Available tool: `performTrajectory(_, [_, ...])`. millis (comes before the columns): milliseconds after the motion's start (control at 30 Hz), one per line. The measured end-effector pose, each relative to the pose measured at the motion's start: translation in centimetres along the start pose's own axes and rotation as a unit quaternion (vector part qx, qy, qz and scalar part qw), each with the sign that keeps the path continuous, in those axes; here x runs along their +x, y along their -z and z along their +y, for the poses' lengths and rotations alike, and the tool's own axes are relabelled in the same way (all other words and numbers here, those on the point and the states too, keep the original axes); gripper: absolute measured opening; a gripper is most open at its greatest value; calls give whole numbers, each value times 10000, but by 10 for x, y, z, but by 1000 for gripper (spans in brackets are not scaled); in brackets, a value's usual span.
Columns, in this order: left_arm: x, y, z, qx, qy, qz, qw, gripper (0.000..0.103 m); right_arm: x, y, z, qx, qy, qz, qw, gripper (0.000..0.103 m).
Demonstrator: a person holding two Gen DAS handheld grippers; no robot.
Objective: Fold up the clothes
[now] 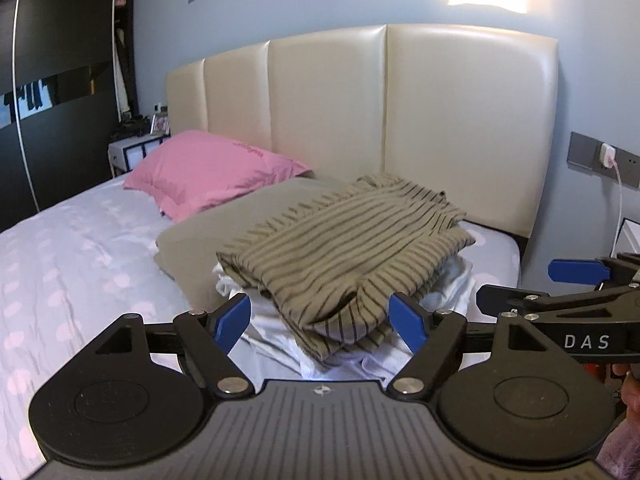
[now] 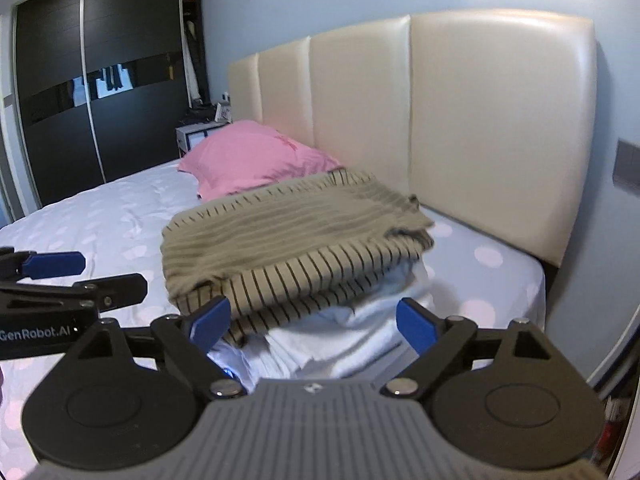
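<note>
A folded olive shirt with dark stripes tops a stack of folded white clothes near the head of the bed. My left gripper is open, its blue pads standing either side of the shirt's near corner without pressing it. My right gripper is also open, just before the stack's near edge, with nothing gripped. Each gripper shows in the other's view: the right gripper at the right edge, the left gripper at the left edge.
The stack rests partly on an olive pillow, beside a pink pillow. The bed has a pale dotted sheet and a cream padded headboard. A dark wardrobe and a bedside table stand far left; a plugged charger is on the right wall.
</note>
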State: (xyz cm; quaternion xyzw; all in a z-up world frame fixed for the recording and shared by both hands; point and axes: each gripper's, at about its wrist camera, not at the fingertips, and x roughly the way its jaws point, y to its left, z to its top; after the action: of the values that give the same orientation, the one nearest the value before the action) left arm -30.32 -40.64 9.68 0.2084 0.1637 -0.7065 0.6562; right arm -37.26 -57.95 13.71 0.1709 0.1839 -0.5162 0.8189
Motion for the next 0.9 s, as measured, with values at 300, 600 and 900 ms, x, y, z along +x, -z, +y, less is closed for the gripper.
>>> performTrajectory(300, [14,18,-4,45,-144,153,9998,76,15,10,-3,108,159,236,9995,91])
performTrajectory(600, [15,19,-4,22,-145,200,9997,76,10,7,5,46,134,119,9998,92])
performTrajectory(900, [14,18,-3,-7,-201,211,9996,76,7,6,12,-45,98,100,9999,93])
